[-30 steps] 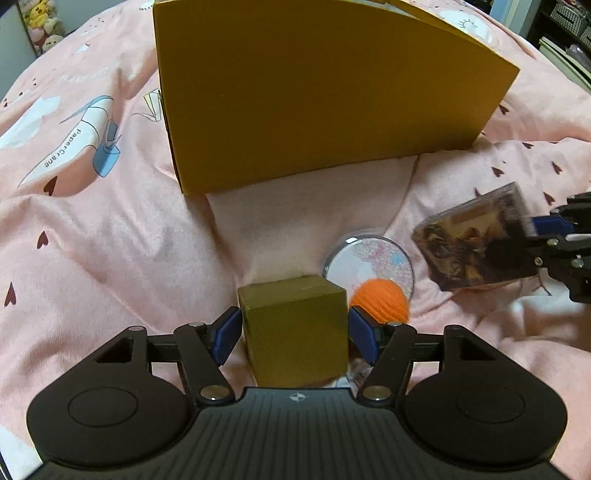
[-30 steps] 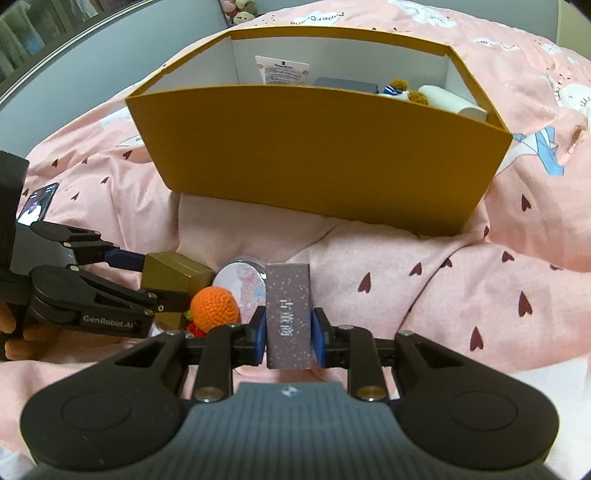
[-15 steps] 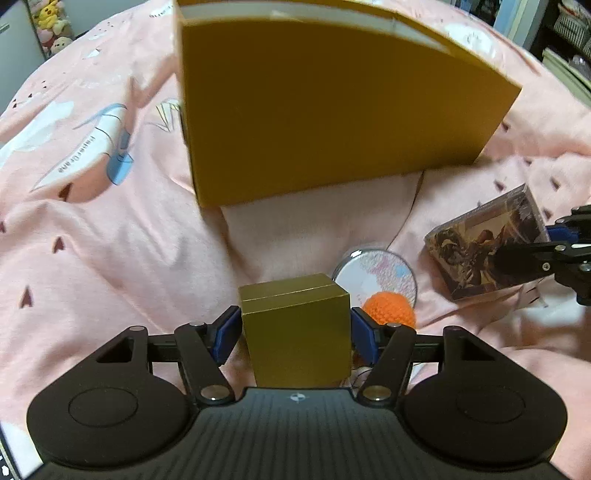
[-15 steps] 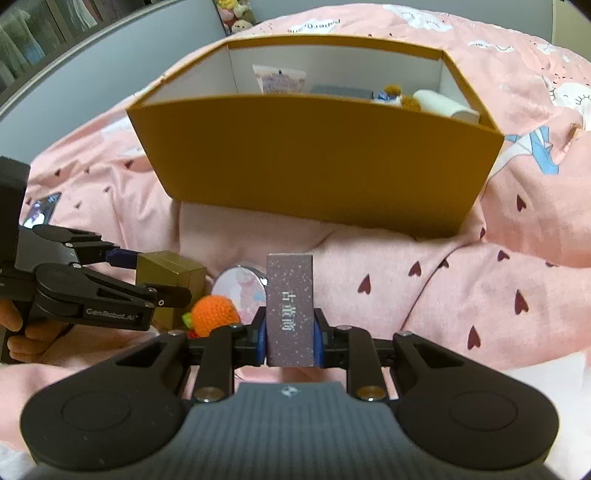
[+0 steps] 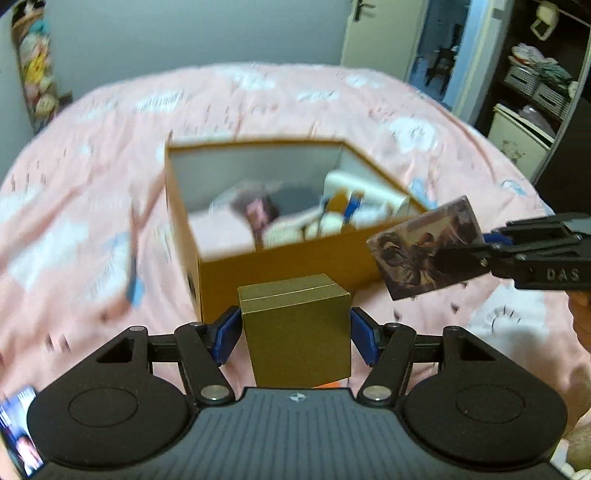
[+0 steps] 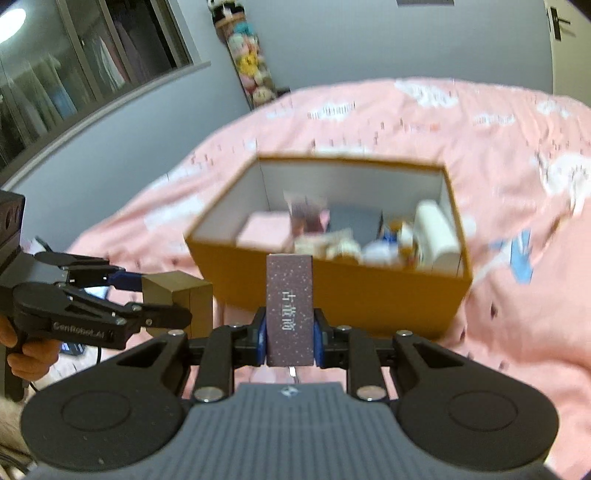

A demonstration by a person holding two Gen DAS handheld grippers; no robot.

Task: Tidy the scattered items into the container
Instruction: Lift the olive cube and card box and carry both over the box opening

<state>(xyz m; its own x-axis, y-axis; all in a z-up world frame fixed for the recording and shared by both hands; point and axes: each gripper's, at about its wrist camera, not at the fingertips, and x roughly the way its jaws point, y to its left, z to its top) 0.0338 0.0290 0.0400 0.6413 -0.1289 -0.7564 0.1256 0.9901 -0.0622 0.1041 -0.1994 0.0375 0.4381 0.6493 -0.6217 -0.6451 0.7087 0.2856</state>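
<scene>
Both grippers are clamped: left gripper (image 5: pixel 295 334) squeezing the stiff, light gold cube box (image 5: pixel 295 328) by its sides, right gripper (image 6: pixel 290 341) pinching the slim purple carton (image 6: pixel 290 310), with the open orange box (image 6: pixel 332 288) at 12 o'clock.

A wide bed covered by a pink cotton bedspread with white cloud prints and small dark hearts (image 5: pixel 295 96) fills most of both views. Behind it stands a plain grey-blue painted wall (image 5: pixel 192 33). In one corner hangs a tall narrow holder full of colourful plush toys (image 6: pixel 249 66). Beside it, along the wall, is a long dark-framed glass window or cabinet front (image 6: pixel 81 62) with clothes dimly visible behind the glass, and a round bright reflection of a lamp (image 6: pixel 9 20) at its upper edge. On the other side, a white door with a dark handle (image 5: pixel 373 29) is near an open doorway with a pale blue frame (image 5: pixel 443 55). Next to it stands a dark open shelf unit with grey baskets and folded clothes (image 5: pixel 539 74).
</scene>
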